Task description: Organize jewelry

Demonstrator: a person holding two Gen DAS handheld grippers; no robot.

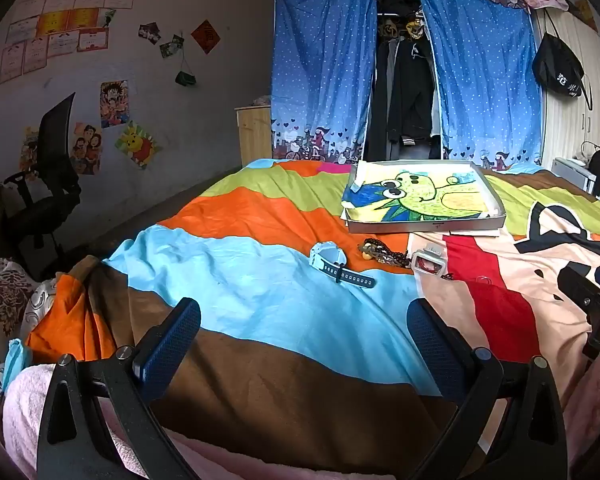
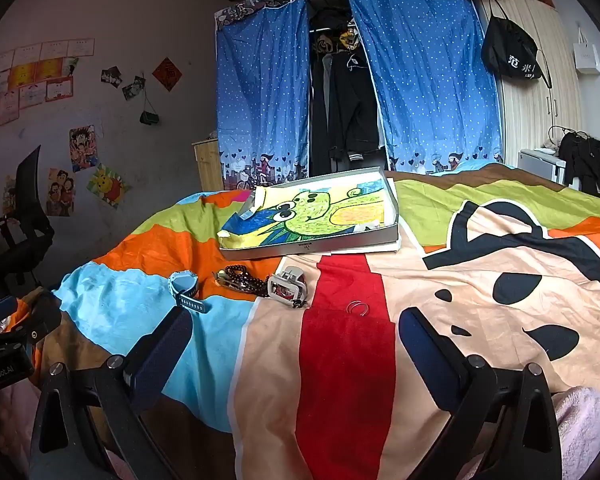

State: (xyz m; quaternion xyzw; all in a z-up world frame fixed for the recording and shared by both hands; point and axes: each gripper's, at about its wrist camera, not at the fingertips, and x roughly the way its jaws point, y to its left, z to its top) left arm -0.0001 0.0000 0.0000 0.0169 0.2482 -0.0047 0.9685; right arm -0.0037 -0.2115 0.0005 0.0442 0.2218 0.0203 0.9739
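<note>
You have not started: your left gripper and right gripper hang wide apart and empty, with the pale-blue rubber-strapped watch, dark beaded bracelet, white plastic hair claw and thin metal rings loose on the bedspread just ahead, short of the shallow grey cardboard tray beyond.

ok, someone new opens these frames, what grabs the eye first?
The loud striped bedspread, and the shallow grey box with a green cartoon drawing lying on it. In front of the box sit a light blue watch, dark bead strings, a grey hair clip and thin rings.
</note>
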